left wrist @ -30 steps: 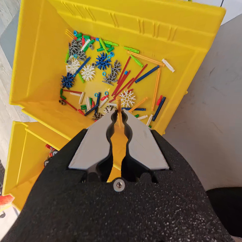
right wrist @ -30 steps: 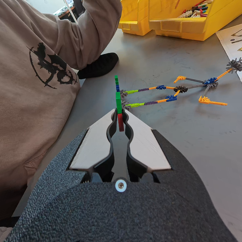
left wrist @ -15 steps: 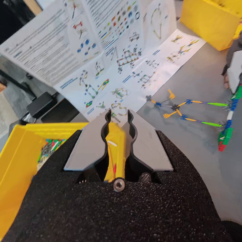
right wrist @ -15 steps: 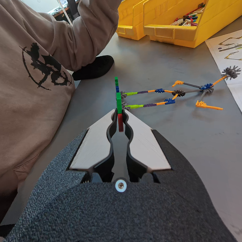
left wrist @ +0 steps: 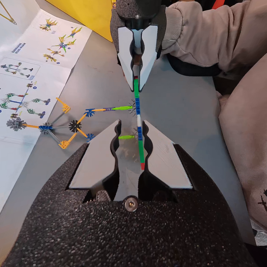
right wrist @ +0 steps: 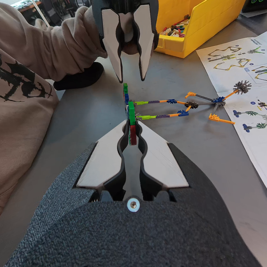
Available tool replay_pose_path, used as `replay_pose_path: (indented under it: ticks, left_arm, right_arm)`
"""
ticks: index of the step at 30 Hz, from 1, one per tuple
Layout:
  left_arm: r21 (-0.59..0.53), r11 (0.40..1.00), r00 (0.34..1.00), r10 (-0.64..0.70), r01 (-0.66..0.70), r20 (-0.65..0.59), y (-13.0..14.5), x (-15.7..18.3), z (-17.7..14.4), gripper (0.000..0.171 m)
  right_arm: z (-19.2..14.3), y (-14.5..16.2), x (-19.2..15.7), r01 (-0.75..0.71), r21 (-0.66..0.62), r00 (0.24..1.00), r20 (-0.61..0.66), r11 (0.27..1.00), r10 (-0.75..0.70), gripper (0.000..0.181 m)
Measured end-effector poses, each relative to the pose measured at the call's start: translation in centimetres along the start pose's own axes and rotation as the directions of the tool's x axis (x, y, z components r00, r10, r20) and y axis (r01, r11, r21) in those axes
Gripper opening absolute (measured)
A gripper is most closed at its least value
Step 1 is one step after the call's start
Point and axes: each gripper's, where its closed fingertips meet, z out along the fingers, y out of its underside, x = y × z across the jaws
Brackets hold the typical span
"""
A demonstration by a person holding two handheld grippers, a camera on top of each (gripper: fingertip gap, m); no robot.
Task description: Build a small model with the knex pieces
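A rod-and-connector toy model [left wrist: 89,112] lies on the grey table [left wrist: 180,108]. Its crossbar [left wrist: 138,106] of green, blue, white and red pieces stands on edge. My left gripper [left wrist: 131,121] is open and straddles the crossbar's near green and red end [left wrist: 141,153], which lies against the right finger. My right gripper [right wrist: 131,121] is shut on the opposite red and green end [right wrist: 132,134]. It also shows in the left wrist view [left wrist: 136,90], facing me. The open left gripper [right wrist: 131,80] shows at the top of the right wrist view, just above the model [right wrist: 166,101].
A yellow bin [right wrist: 202,28] of loose pieces stands at the back, also seen in the left wrist view [left wrist: 89,14]. A printed instruction sheet [left wrist: 36,65] lies beside the model, also in the right wrist view [right wrist: 245,72]. A person's beige sleeve [left wrist: 202,36] and body border the table. My hands' fingertips stand some 8 cm from each other.
My left gripper left the yellow bin, no longer holds the orange rod, and swung over to the model's crossbar with its jaws open. My right gripper kept its hold and barely moved.
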Motion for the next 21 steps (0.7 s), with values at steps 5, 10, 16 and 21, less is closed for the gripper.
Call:
replay_pose_path:
  ticks: [5,10,16,21]
  left_arm:
    - [-0.063,0.998,0.999,0.000,0.003,0.043,3.0,1.0,1.3,0.037]
    - [-0.043,0.997,0.996,0.073,-0.070,0.052,4.8,1.6,1.5,0.038]
    - [-0.027,0.994,0.989,0.104,-0.102,0.100,5.9,1.0,1.5,0.006]
    - [-0.066,0.946,0.904,0.323,-0.318,0.278,5.3,-0.6,1.3,0.005]
  right_arm:
    - [0.5,1.6,0.0,0.064,-0.120,0.990,-0.114,0.991,-0.078,0.008]
    - [0.4,3.1,-0.2,0.096,-0.170,0.970,-0.207,0.981,-0.130,0.008]
    - [-0.4,3.4,0.1,0.164,-0.175,0.944,-0.256,0.971,-0.206,0.010]
    - [-0.6,3.4,0.8,0.335,-0.298,0.840,-0.337,0.894,-0.426,0.007]
